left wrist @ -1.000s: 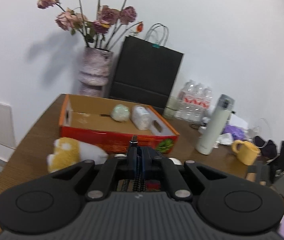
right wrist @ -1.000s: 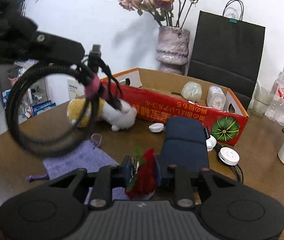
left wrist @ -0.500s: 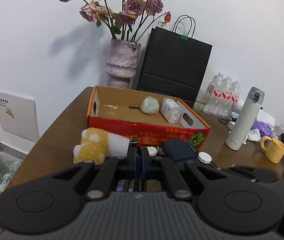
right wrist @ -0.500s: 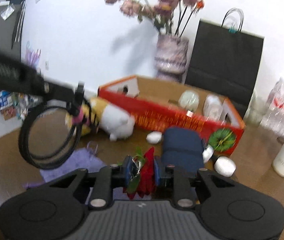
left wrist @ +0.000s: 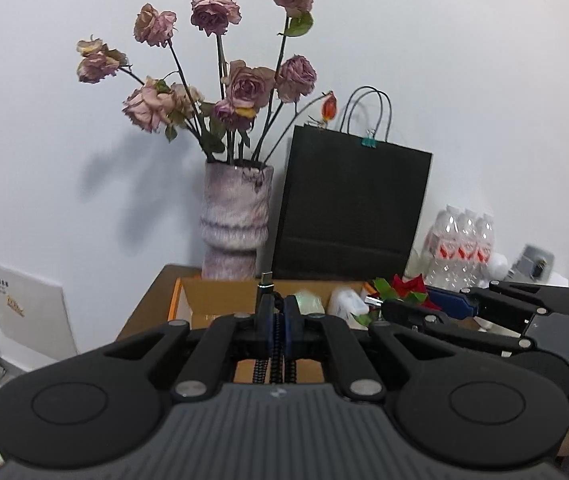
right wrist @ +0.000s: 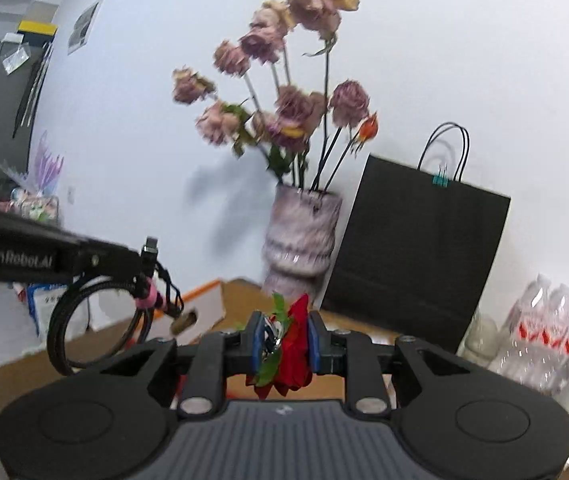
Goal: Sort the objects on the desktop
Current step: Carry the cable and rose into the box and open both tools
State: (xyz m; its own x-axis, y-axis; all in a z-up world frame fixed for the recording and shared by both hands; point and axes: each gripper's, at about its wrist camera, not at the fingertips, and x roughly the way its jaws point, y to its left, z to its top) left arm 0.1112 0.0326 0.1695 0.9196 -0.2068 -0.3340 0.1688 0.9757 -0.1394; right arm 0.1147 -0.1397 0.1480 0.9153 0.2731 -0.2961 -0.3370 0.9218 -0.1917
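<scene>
The left fingers (left wrist: 267,318) pinch a bendy, light cable (right wrist: 84,320) above the box (left wrist: 220,300). The right fingers (right wrist: 259,340) squeeze a soft red flower (right wrist: 294,344); its thin petals could crush.

Your left hand-held gripper (left wrist: 278,316) hides most of cardboard box (left wrist: 212,300) interior; pale items inside blurred, unidentifiable. Coiled cable (right wrist: 96,320) loop bottom cut by your right hand-held gripper (right wrist: 282,342) body. Dried flowers (right wrist: 284,108) motion-blurred in right view. Water bottles (right wrist: 540,336) smeared. Desk (left wrist: 144,312) mostly hidden.
</scene>
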